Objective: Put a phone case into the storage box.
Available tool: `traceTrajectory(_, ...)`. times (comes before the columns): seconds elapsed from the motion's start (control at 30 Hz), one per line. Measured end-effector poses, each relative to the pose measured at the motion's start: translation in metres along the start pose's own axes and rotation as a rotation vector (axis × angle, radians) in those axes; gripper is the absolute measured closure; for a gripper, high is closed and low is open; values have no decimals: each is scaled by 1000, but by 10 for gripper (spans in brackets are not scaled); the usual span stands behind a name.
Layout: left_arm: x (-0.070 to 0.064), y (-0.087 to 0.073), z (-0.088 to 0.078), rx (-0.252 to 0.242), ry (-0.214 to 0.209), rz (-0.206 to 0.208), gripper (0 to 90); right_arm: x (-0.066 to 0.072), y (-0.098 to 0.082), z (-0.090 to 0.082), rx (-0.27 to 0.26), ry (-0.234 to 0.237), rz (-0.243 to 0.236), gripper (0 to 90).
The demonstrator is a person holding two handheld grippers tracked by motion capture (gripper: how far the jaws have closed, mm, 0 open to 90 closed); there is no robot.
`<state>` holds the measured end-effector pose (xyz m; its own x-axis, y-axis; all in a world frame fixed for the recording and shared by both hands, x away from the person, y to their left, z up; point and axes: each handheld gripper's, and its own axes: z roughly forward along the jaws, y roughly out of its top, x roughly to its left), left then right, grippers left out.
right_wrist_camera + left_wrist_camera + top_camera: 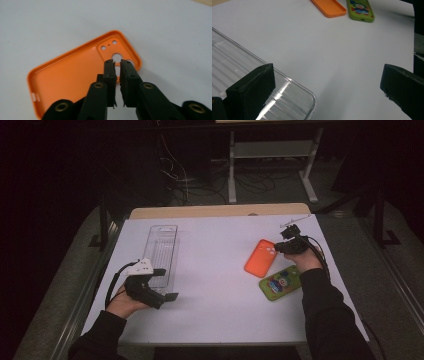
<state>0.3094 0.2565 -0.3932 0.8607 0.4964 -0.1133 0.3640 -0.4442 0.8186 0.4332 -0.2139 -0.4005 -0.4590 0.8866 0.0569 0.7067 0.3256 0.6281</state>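
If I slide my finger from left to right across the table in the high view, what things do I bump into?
Left gripper → clear plastic tray → orange phone case → green cartoon phone case. The right gripper overlaps the cases, so I skip it.

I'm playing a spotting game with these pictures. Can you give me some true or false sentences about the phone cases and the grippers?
1. The orange case lies hollow side up. True.
2. The green case is stacked on the orange case. False: it lies beside it on the table.
3. The right hand-held gripper is shut over the orange case's camera end. True.
4. The left hand-held gripper is shut. False: its jaws stand wide apart.
5. The clear tray holds the green case. False: it is empty.
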Motion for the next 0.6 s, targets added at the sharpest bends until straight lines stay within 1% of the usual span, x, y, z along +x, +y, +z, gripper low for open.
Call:
traceTrajectory(0.07, 0, 0, 0, -1, -3, 0, 0, -9, -1, 5, 9, -6, 18, 877)
traceTrajectory(0.1, 0, 0, 1, 1, -3, 0, 0, -9, -1, 5, 9, -6, 18, 877)
traceTrajectory(0.13, 0, 0, 1, 2, -3, 2, 0, -12, -1, 7, 12, -9, 20, 879)
traceTrajectory(0.17, 0, 0, 1, 2, -3, 2, 0, -14, -2, 9, 24, -6, 37, 879)
traceTrajectory(0.23, 0, 0, 0, -1, -2, -4, 0, -18, -3, 13, 35, -14, 39, 880)
traceTrajectory(0.33, 0, 0, 0, 1, -1, 1, 0, -24, -5, 19, 44, -20, 58, 880)
traceTrajectory(0.37, 0, 0, 0, 0, -1, -3, 0, -25, -5, 21, 50, -25, 59, 880)
traceTrajectory(0.4, 0, 0, 0, -1, -2, -1, 0, -26, -6, 25, 70, -33, 76, 880)
traceTrajectory(0.47, 0, 0, 0, -3, -2, -2, 0, -27, -7, 27, 71, -35, 76, 880)
traceTrajectory(0.5, 0, 0, 0, -4, -3, -4, 0, -28, -7, 30, 77, -37, 86, 880)
traceTrajectory(0.6, -1, 0, 0, -4, -2, -6, 0, -28, -6, 34, 85, -38, 91, 880)
